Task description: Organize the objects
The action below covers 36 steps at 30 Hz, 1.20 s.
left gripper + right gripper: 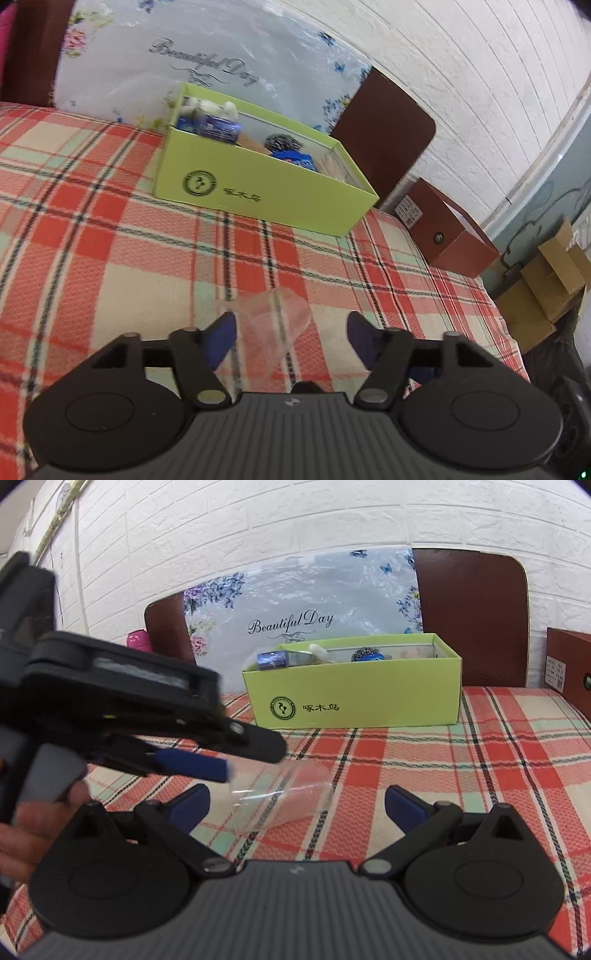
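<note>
Both grippers spread wide, nothing pinched: left gripper [291, 328], right gripper [297, 805]. Clear plastic bag [273, 317] lies on plaid blanket [110, 258] between left fingers. Green box [258, 184] at 12 o'clock.

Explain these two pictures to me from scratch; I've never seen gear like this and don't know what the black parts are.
No robot is here: a person holds a two-finger grasping tool in each hand. Each picture comes from a wide-angle camera on one tool, looking forward along its fingers. In the left wrist view the black frame with blue pads is the left tool, fingers apart. The right wrist view shows the right tool, also spread, with the left tool entering from the side. Both point at a clear plastic bag lying on the plaid blanket; whether the left tool touches it is unclear. Behind stands an open green box already holding small items.
</note>
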Each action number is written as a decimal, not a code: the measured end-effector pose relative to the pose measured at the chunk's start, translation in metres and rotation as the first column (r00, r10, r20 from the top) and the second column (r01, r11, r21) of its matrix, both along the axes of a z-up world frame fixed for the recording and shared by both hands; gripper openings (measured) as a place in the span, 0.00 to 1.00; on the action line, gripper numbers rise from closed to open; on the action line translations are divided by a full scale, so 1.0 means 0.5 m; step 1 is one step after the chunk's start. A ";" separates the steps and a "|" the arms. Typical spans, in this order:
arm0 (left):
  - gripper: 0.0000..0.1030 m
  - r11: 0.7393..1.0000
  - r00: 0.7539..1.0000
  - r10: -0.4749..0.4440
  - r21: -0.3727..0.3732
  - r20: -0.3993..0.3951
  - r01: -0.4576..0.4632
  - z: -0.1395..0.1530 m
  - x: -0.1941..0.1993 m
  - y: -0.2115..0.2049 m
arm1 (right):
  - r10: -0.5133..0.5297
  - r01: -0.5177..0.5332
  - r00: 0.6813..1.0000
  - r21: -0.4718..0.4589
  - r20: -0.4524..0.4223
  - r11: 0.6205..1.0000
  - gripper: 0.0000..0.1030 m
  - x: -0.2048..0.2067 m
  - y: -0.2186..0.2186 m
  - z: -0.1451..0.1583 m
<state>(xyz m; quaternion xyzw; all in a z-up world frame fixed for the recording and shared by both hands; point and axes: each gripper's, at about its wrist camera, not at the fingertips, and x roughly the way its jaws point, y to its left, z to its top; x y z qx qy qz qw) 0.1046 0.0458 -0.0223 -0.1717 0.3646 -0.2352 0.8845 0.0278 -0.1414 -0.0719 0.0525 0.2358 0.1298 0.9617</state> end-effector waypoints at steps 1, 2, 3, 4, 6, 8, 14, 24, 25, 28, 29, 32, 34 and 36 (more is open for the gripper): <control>0.68 1.000 1.000 0.009 0.001 0.000 -0.009 0.002 -0.006 0.008 | 0.007 -0.007 1.000 -0.003 0.002 1.000 1.00 0.000 0.004 0.000; 0.68 1.000 1.000 0.010 -0.003 0.003 -0.010 0.003 -0.012 0.016 | 0.012 -0.012 1.000 -0.010 0.004 1.000 0.99 0.000 0.011 0.000; 0.68 1.000 1.000 0.016 -0.009 0.004 -0.016 0.003 -0.017 0.023 | 0.020 -0.020 1.000 -0.014 0.005 1.000 0.98 0.002 0.018 0.000; 0.68 0.999 1.000 0.031 -0.012 0.001 -0.031 0.002 -0.021 0.031 | 0.033 -0.033 0.999 -0.017 0.006 0.999 0.98 0.004 0.028 0.000; 0.68 0.998 0.998 0.058 -0.025 0.008 -0.058 0.003 -0.027 0.047 | 0.048 -0.048 0.999 -0.039 0.013 0.998 0.94 0.013 0.051 -0.004; 0.68 0.995 0.995 0.096 -0.030 0.029 -0.095 0.003 -0.028 0.063 | 0.033 -0.032 0.999 -0.087 0.014 0.996 0.87 0.031 0.071 -0.013; 0.36 0.989 0.984 0.089 0.106 0.152 -0.106 -0.013 -0.013 0.080 | -0.056 0.053 0.998 -0.121 -0.028 0.991 0.52 0.051 0.061 -0.034; 0.36 0.971 0.952 -0.165 0.210 0.257 0.112 -0.043 -0.023 -0.007 | -0.086 0.080 0.995 -0.107 -0.055 0.991 0.16 0.056 0.016 -0.036; 0.36 0.968 0.952 -0.177 0.218 0.250 0.123 -0.047 -0.022 -0.012 | -0.087 0.080 0.995 -0.107 -0.057 0.991 0.16 0.055 0.012 -0.036; 0.36 0.965 0.948 -0.225 0.184 0.227 0.185 -0.053 -0.031 -0.003 | -0.099 0.093 0.993 -0.101 -0.060 0.991 0.16 0.050 -0.005 -0.034; 0.37 0.964 0.943 -0.241 0.172 0.230 0.204 -0.054 -0.040 0.000 | -0.100 0.094 0.993 -0.094 -0.063 0.991 0.16 0.048 -0.011 -0.032; 0.47 0.958 0.935 -0.253 0.201 0.246 0.206 -0.057 -0.061 -0.008 | -0.087 0.082 0.993 -0.060 -0.078 0.995 0.16 0.046 -0.021 -0.026; 0.49 0.954 0.932 -0.264 0.210 0.250 0.214 -0.061 -0.069 -0.024 | -0.075 0.072 0.994 -0.040 -0.081 0.997 0.16 0.042 -0.023 -0.022; 0.47 0.956 0.932 -0.253 0.216 0.260 0.200 -0.068 -0.075 -0.039 | -0.078 0.074 0.994 -0.048 -0.075 0.996 0.16 0.036 -0.022 -0.018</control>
